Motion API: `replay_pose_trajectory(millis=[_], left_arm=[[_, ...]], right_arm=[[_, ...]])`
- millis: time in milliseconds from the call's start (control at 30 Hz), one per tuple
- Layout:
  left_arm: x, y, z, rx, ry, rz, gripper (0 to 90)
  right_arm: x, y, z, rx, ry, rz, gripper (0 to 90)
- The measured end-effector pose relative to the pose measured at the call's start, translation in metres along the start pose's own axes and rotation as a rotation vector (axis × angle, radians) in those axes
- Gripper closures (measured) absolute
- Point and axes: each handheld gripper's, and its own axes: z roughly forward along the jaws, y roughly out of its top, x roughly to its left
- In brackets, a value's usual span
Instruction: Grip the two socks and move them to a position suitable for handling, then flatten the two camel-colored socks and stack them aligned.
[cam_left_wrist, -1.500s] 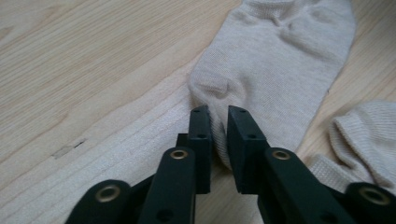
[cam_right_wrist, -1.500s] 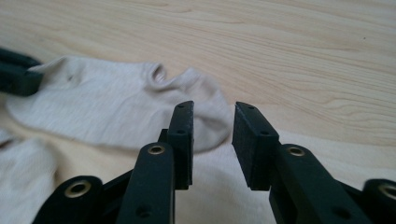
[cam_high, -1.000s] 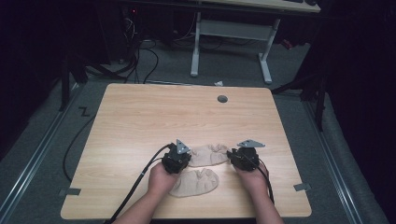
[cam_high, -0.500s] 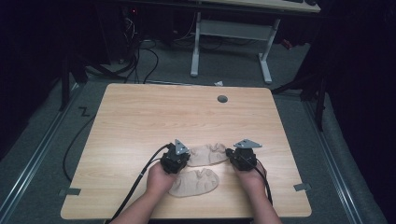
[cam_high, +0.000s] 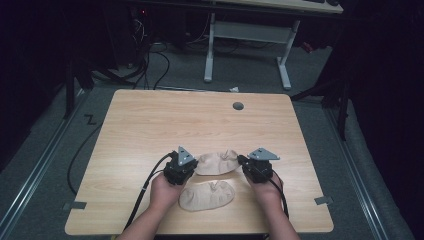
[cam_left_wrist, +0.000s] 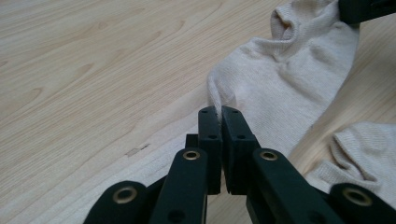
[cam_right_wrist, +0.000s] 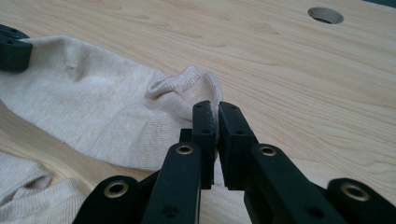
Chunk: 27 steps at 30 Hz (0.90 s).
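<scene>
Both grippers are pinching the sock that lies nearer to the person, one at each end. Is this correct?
Not quite. Both grippers pinch the farther sock, one at each end: left gripper, right gripper. The nearer sock lies free, as the high view shows.

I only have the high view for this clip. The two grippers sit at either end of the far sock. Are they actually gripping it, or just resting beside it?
Observer: The left gripper is shut on a pinched fold at one end of the far sock.
Operator: And the right one?
Observer: The right gripper is also shut, pinching the sock's bunched edge at the opposite end.
Operator: Is the near sock caught in either grip?
Observer: No. The near sock lies apart on the table, beside the jaws, not between them.
</scene>
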Motion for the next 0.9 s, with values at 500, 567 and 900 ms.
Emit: replay_pose_trajectory(millis=[500, 567, 900], left_arm=[[0.010, -0.012, -0.017, -0.020, -0.008, -0.050, 87.1], [0.011, -0.011, -0.019, -0.025, -0.006, -0.048, 87.1], [0.011, -0.013, -0.028, -0.025, -0.019, -0.058, 87.1]], right_arm=[[0.016, 0.007, -0.002, -0.025, 0.022, -0.034, 85.7], [0.016, 0.008, -0.002, -0.025, 0.023, -0.038, 85.7], [0.023, 0.008, -0.008, -0.040, 0.028, -0.061, 85.6]])
